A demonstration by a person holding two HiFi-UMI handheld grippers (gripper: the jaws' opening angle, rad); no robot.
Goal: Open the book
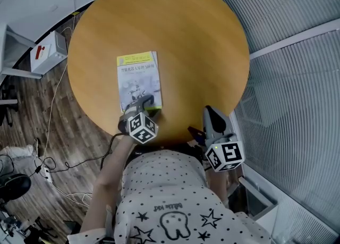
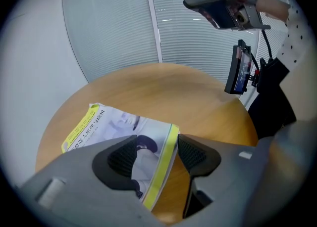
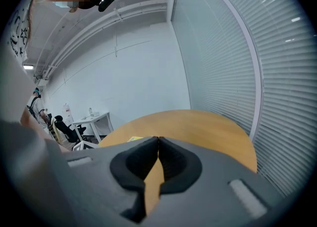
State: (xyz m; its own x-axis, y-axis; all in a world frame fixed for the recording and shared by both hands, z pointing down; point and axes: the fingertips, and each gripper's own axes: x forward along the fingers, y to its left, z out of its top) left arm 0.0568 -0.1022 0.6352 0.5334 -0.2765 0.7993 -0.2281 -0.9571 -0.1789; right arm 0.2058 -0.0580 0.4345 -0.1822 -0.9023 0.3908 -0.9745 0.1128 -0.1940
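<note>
The left tongs (image 2: 157,147), jaws parted, are straddling the near corner of the book (image 1: 139,78) lying on the desk (image 1: 186,41), probably to pinch its cover, while the right tongs (image 3: 158,144), pressed together and empty, are hovering aside.

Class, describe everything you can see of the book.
The book is a thin paperback with a pale cover, a yellow band at its far end and a yellow-green strip at its near edge. It lies closed and flat on the wooden table. The left gripper straddles its near edge, jaws apart.
</note>
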